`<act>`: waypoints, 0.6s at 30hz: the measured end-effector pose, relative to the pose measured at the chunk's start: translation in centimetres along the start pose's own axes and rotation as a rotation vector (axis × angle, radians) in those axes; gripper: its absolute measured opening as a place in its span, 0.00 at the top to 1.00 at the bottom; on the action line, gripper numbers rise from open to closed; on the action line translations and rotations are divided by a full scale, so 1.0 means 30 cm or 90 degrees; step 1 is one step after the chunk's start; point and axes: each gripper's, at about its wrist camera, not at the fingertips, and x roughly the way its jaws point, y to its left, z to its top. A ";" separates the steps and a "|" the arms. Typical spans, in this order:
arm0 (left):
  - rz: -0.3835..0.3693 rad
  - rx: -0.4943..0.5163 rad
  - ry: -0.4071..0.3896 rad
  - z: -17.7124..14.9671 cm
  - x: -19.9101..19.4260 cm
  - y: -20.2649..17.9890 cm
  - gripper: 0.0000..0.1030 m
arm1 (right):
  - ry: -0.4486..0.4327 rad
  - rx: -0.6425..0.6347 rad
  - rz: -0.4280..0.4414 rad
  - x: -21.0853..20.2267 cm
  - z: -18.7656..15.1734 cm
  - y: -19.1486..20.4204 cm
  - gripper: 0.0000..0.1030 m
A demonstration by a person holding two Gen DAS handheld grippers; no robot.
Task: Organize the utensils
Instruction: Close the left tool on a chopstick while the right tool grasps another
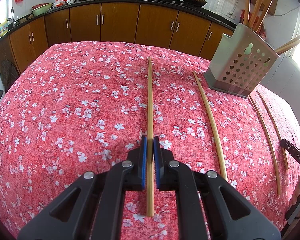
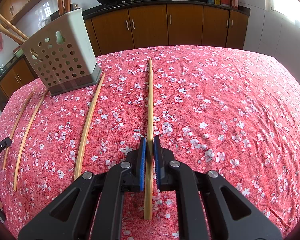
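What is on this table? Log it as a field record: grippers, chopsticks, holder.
left gripper: fingers flank the left-end chopstick, pads close on both sides; firm contact unclear
right gripper: flanks the right-end chopstick the same way
surface: red floral tablecloth; both flanked chopsticks appear to lie on it
middle chopsticks: two, lying loose between the flanked ones
holder: grey, perforated, upright at the far side
stored chopsticks: several standing in the holder
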 end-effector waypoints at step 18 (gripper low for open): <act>0.052 0.059 0.004 -0.024 -0.011 -0.044 0.91 | 0.001 -0.004 -0.007 -0.013 -0.005 0.002 0.91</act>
